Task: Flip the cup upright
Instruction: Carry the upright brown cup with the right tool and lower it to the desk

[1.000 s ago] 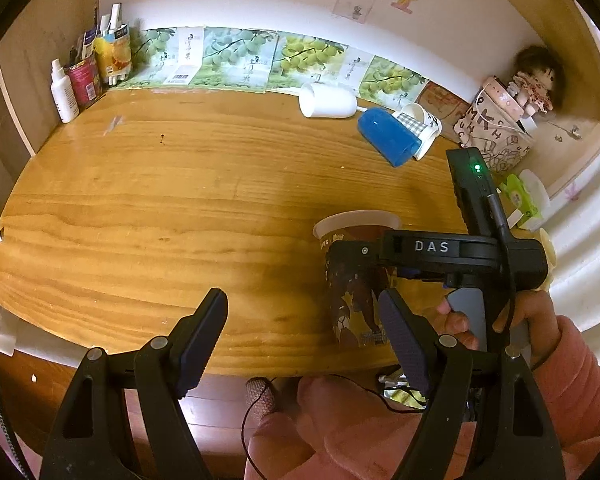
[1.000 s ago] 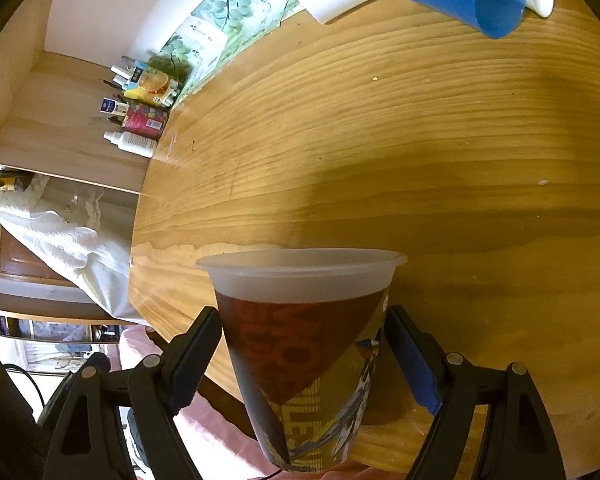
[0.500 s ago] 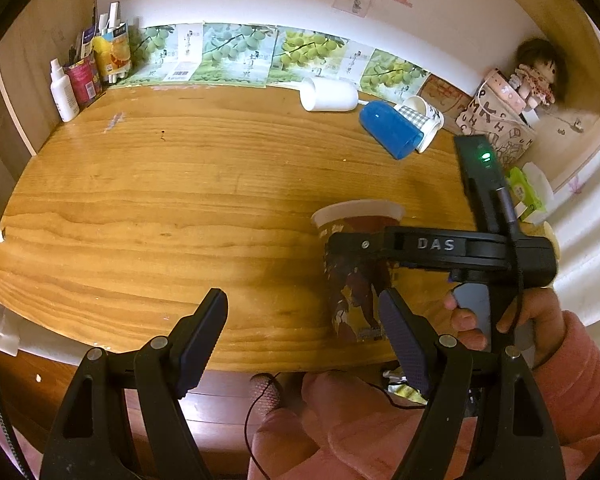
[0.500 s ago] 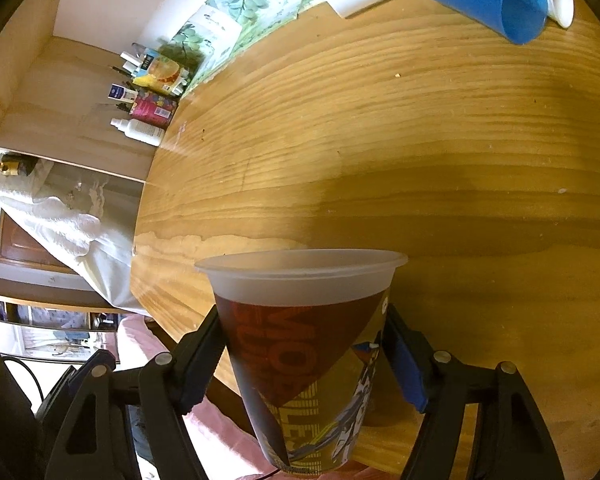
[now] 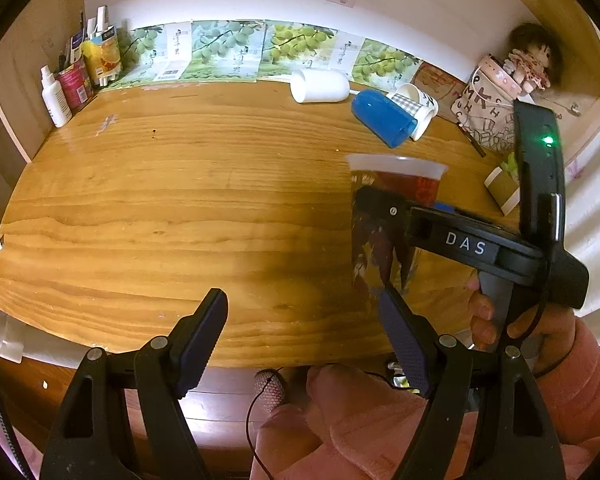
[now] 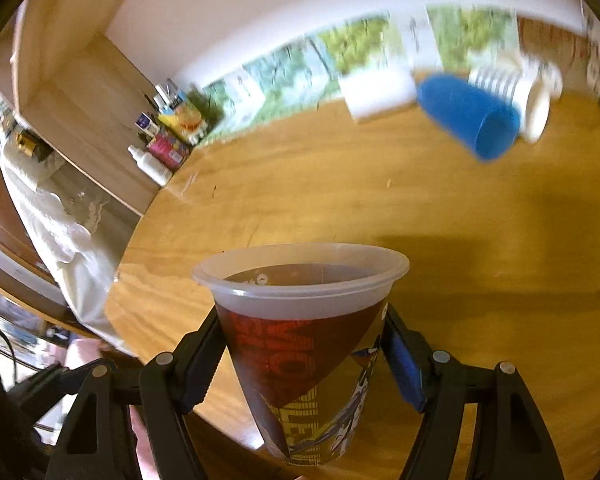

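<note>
A printed plastic cup (image 6: pixel 300 344), dark red with a clear rim, stands mouth up between the pads of my right gripper (image 6: pixel 302 364), which is shut on it. In the left wrist view the same cup (image 5: pixel 392 216) is held over the right part of the wooden table (image 5: pixel 180 200), with the right gripper's black body around it. I cannot tell whether its base touches the wood. My left gripper (image 5: pixel 304 344) is open and empty at the table's front edge.
A blue cup (image 5: pixel 382 118), a white cup (image 5: pixel 320 86) and a checked mug (image 5: pixel 414 110) lie on their sides at the back right. Bottles and tubes (image 5: pixel 76 80) stand at the back left. A doll and patterned bag (image 5: pixel 496 108) sit at the far right.
The right gripper has tilted and lifted with the cup, so its view now looks further across the table to the back wall. The left gripper has stayed open in place.
</note>
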`<act>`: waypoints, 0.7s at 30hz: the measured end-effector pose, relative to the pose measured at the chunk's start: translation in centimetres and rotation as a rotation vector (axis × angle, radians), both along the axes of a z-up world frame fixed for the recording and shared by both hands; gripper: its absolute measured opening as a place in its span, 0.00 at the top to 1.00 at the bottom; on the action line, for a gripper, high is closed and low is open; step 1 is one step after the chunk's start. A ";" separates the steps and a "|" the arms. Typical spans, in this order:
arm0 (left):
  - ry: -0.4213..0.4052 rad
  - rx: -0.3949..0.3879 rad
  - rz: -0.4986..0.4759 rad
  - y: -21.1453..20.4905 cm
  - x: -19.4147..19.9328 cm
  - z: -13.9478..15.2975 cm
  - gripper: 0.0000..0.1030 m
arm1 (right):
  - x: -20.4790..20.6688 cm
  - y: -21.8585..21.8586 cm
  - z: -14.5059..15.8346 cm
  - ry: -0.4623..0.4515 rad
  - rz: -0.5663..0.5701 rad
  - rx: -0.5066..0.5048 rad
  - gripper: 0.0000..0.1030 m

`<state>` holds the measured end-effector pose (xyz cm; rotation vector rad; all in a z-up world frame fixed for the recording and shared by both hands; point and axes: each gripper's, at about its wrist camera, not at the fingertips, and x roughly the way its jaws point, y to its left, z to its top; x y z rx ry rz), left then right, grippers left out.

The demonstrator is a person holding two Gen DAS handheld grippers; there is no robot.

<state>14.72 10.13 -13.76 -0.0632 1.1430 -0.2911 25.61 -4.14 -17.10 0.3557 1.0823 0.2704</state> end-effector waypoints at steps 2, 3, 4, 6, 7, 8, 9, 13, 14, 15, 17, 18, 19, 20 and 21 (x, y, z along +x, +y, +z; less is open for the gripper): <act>-0.001 0.004 -0.006 -0.1 0.0 0.0 0.21 | -0.4 0.1 0.6 -0.055 -0.005 -0.043 0.28; -0.001 0.006 -0.009 -0.1 -0.1 0.0 0.22 | -0.5 0.2 0.8 -0.081 -0.008 -0.067 0.28; -0.001 0.008 -0.011 -0.1 -0.1 0.0 0.22 | -0.7 0.3 0.9 -0.106 -0.009 -0.086 0.28; 0.001 0.013 -0.014 0.0 -0.2 -0.1 0.22 | -1.2 0.5 1.3 -0.167 -0.015 -0.131 0.28; 0.002 0.016 -0.014 0.0 -0.2 -0.1 0.22 | -1.5 0.5 1.3 -0.188 -0.018 -0.147 0.28; 0.004 0.018 -0.013 0.0 -0.3 -0.2 0.22 | -1.7 0.6 1.4 -0.215 -0.021 -0.165 0.28; 0.006 0.020 -0.012 0.1 -0.3 -0.2 0.22 | -1.9 0.8 1.4 -0.240 -0.023 -0.178 0.28; 0.009 0.033 -0.004 0.4 -0.5 -0.2 0.22 | -2.7 1.0 1.0 -0.318 -0.047 -0.213 0.28; 0.009 0.036 0.001 0.5 -0.6 -0.2 0.22 | -2.8 0.9 0.9 -0.332 -0.056 -0.215 0.28; 0.008 0.037 0.005 0.6 -0.7 -0.2 0.22 | -2.7 1.0 0.8 -0.342 -0.063 -0.217 0.28; 0.010 0.040 0.015 0.9 -0.7 -0.3 0.22 | -2.8 0.9 0.6 -0.367 -0.077 -0.222 0.28; 0.012 0.040 0.019 1.0 -0.8 -0.3 0.22 | -2.8 0.9 0.4 -0.380 -0.080 -0.224 0.28; 0.013 0.040 0.023 1.1 -0.8 -0.3 0.22 | -2.9 0.8 0.4 -0.391 -0.082 -0.227 0.28; 0.015 0.041 0.027 1.2 -0.8 -0.3 0.22 | -3.0 0.8 0.3 -0.408 -0.089 -0.232 0.28; 0.016 0.042 0.030 1.3 -0.8 -0.4 0.22 | -3.0 0.8 0.3 -0.422 -0.094 -0.236 0.28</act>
